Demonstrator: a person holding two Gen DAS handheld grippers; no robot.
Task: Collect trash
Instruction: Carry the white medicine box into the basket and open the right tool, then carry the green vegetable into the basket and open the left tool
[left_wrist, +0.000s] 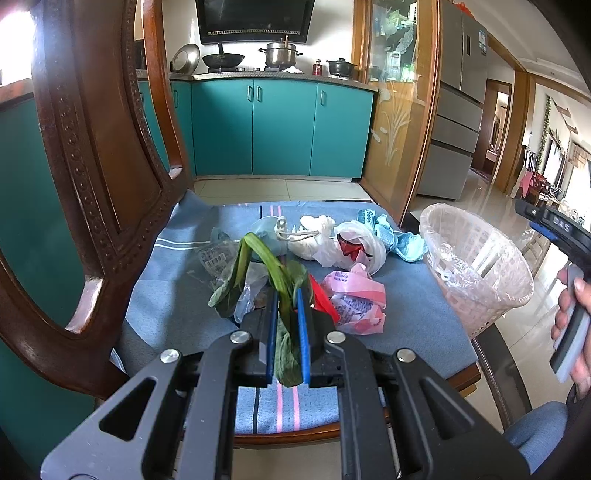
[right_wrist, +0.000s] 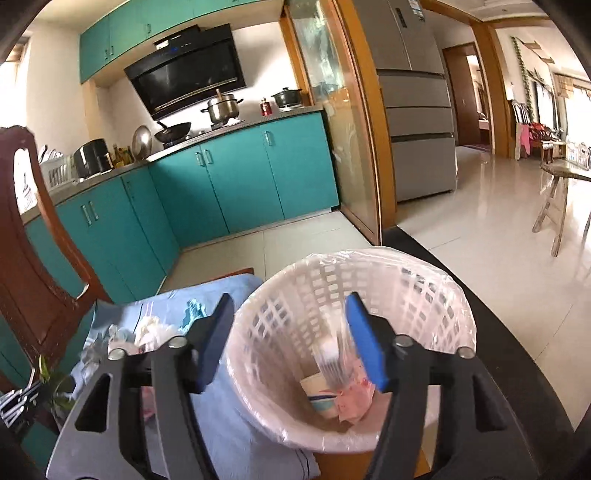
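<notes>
Left gripper (left_wrist: 287, 295) jaws clamp a green vegetable leaf (left_wrist: 275, 273); right gripper (right_wrist: 291, 332) jaws gape over the lined wastebasket (right_wrist: 424, 284), apparently dropping a blurred wrapper (right_wrist: 332, 358).

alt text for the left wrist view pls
The left gripper is shut on a green vegetable leaf above a blue cloth strewn with plastic bags and wrappers. A lined white basket stands at the right.

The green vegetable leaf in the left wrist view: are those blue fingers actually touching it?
Touching. The left wrist view shows the left gripper nearly shut, its blue fingers pressed against both sides of the green vegetable leaf, which runs out between them.
</notes>
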